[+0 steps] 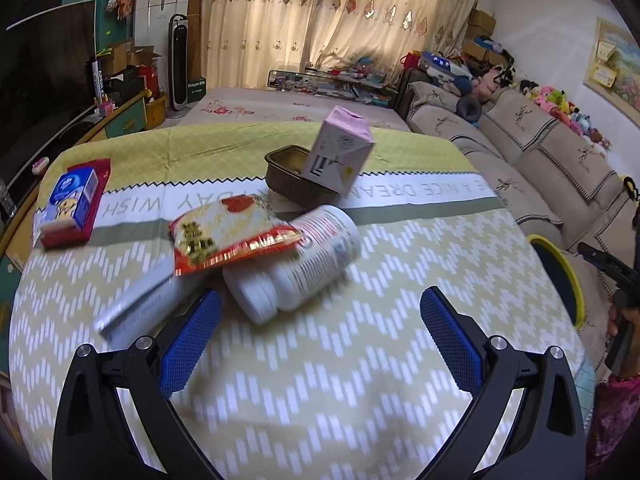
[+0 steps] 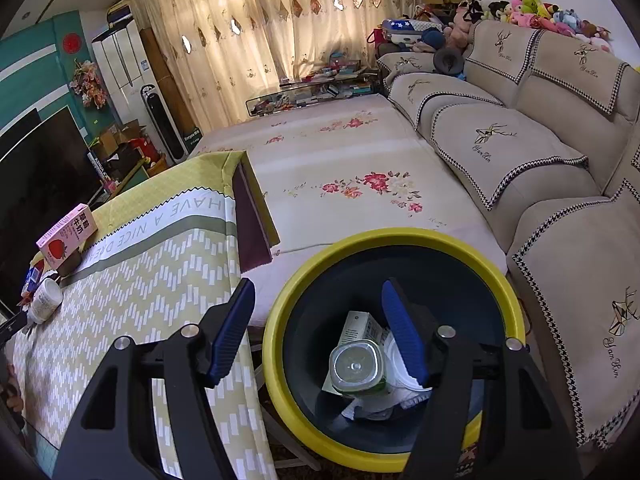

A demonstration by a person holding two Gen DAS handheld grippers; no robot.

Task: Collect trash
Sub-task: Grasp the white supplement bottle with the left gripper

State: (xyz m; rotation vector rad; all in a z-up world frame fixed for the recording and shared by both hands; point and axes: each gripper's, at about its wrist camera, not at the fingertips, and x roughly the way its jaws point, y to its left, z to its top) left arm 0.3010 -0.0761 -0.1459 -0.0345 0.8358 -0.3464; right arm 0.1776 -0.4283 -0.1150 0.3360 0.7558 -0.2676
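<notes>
In the left wrist view my left gripper (image 1: 320, 308) is open and empty just above the table, close in front of a white pill bottle (image 1: 296, 260) lying on its side. A red snack bag (image 1: 228, 232) rests on the bottle. Behind them a pink milk carton (image 1: 338, 152) leans in a dark tin tray (image 1: 288, 176). A blue and red box (image 1: 74, 204) lies at the left. In the right wrist view my right gripper (image 2: 320, 320) is open and empty over the yellow-rimmed bin (image 2: 304, 292), which holds a clear bottle (image 2: 356, 366) and cartons.
A grey flat packet (image 1: 132, 304) lies beside my left finger. The table wears a yellow-green patterned cloth (image 1: 360, 360). The bin's rim (image 1: 560, 264) shows off the table's right edge. A beige sofa (image 2: 540, 160) and a floral-covered bed (image 2: 340, 160) stand beyond.
</notes>
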